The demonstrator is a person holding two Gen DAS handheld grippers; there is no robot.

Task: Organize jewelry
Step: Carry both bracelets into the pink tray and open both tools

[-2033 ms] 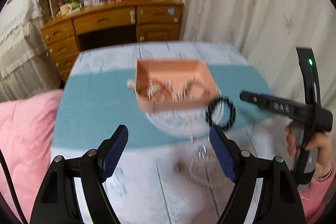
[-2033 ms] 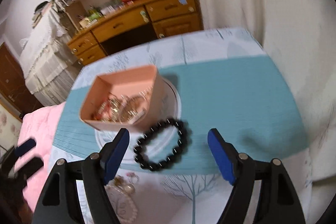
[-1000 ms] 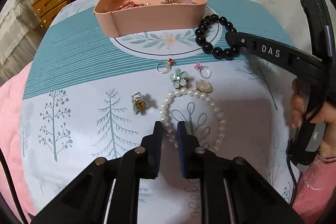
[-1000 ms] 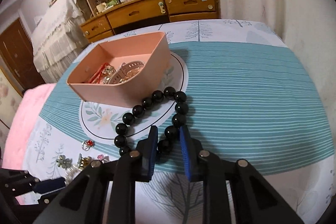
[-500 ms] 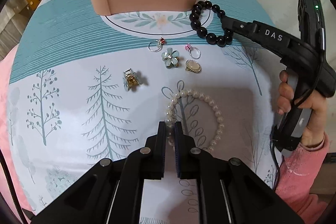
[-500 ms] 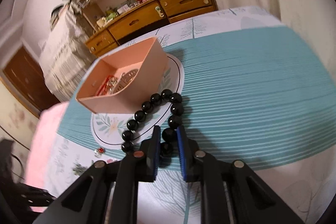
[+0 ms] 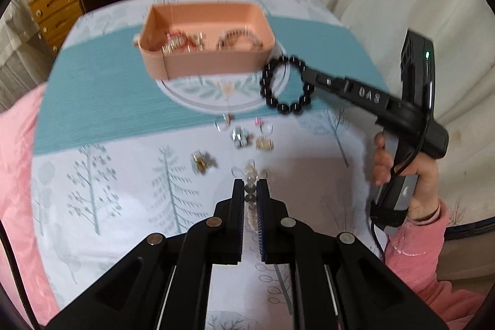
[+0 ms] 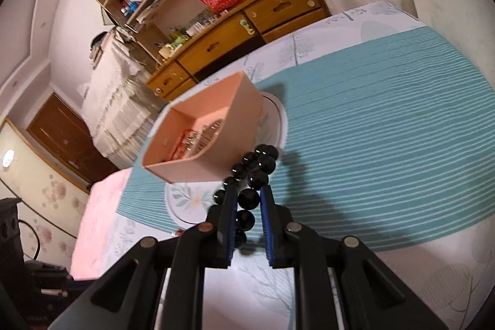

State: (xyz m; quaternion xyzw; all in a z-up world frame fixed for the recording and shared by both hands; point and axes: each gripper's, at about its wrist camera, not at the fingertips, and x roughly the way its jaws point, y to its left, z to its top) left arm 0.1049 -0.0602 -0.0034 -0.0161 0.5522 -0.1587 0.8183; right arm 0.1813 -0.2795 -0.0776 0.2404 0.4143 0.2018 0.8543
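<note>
Claws (image 7: 250,186) (image 8: 249,192) clamp pearl strand (image 7: 251,207), black bracelet (image 7: 286,84).

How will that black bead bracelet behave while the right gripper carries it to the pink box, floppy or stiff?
Probably floppy: the black bead bracelet hangs as a loop from the right gripper, whose jaws pinch only one bead. It may swing in transit. The round, glossy beads look slippery, so the grip could slip. Over the pink box it should drop in easily.

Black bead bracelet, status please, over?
Right gripper shut on black bead bracelet, lifted beside pink tray. Left gripper shut on pearl bracelet. Nothing between.
</note>
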